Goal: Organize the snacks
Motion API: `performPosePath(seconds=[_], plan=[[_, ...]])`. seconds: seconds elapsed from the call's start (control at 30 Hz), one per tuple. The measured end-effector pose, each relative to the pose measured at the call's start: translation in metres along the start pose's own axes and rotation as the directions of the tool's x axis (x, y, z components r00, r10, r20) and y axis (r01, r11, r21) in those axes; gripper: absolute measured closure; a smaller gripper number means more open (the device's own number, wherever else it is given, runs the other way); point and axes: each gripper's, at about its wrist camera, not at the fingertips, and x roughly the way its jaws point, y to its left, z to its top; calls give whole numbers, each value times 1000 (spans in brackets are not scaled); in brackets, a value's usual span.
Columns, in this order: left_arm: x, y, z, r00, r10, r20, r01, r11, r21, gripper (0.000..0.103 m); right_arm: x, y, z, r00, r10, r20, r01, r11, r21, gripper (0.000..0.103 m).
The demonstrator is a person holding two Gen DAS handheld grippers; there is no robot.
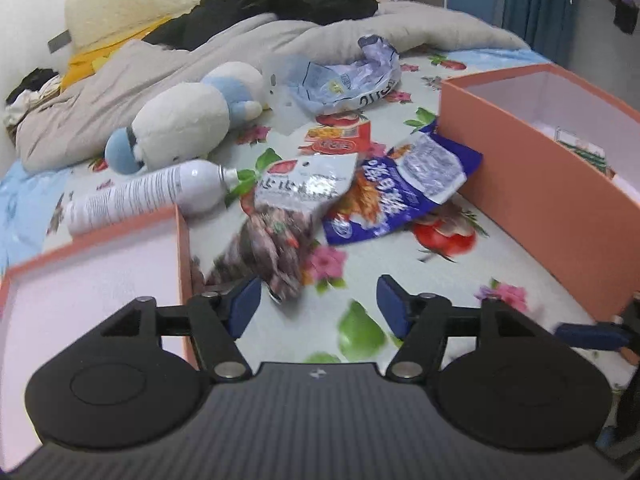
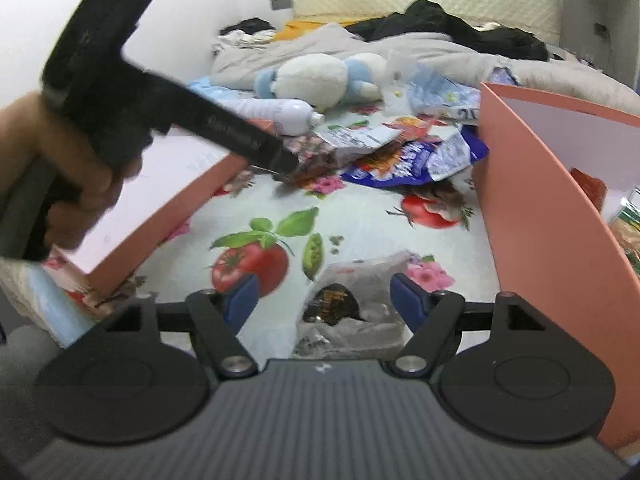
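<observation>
Bed with a fruit-print sheet: both grippers stand apart over loose snack bags, between a lid and a box.

Left gripper (image 1: pixel 318 306), low centre of the left view, has its jaws apart with nothing pressed between; a dark snack bag (image 1: pixel 276 240) lies just beyond its left pad, probably the next thing to take. Right gripper (image 2: pixel 320 306), low centre of the right view, is also apart, with a grey packet (image 2: pixel 352 304) lying loose between the pads, not clamped. Further out, a blue bag (image 1: pixel 384 200) leans against the orange box (image 1: pixel 540 184) at the right, which already holds some packets, so I judge it is the place for the snacks. At lower left lies the lid (image 1: pixel 80 280), and behind it a white bottle (image 1: pixel 148 192) and a plush toy (image 1: pixel 188 116). At the top is a grey blanket (image 1: pixel 120 80).
</observation>
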Motion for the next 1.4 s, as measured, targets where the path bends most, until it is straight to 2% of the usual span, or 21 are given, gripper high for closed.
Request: performPosePath(seconds=[0.07,0.17,0.23,0.37,0.53,0.63,0.73,0.83,0.87,0.9,1.0,1.2,1.4], plan=[[14,6,11,1000,-5,-13,5,1000,24,22,5,-2,-1,999,-30,-22,30,999,19,27],[42,15,23,997,-27,-68,30,998,48,22,12,-3,-2,997,-57,-45,59,998,30,27],[58,19,28,996,-3,-88,8,998,57,22,16,-3,-4,995,-80,-56,81,996,22,27],[80,26,38,995,44,-92,-39,998,58,22,26,-6,-6,994,-62,-84,65,998,27,27],[102,30,44,993,29,-116,-21,997,73,22,33,-7,-6,994,-54,-91,56,998,26,27],[114,31,44,990,16,-142,-4,997,79,22,34,-5,-7,994,-48,-100,46,999,-15,29],[128,31,45,981,13,-192,2,997,76,23,34,-5,-8,994,-48,-99,46,999,-23,32],[131,29,47,980,4,-199,11,997,73,28,34,-2,-8,994,-53,-94,49,998,-47,34],[130,28,47,980,3,-200,12,997,71,34,34,-2,-8,994,-53,-95,48,998,-46,35],[129,26,47,980,11,-198,4,997,75,41,33,-3,-7,994,-48,-95,45,998,-35,36],[124,19,46,982,61,-178,-44,994,99,50,29,-7,-5,995,-56,-89,55,998,-13,38],[103,17,41,983,87,-164,-84,996,25,55,17,-16,-6,995,-63,-73,64,998,14,42],[59,9,31,987,74,-140,-81,995,-50,55,-3,-25,3,998,-58,-34,60,997,52,42]])
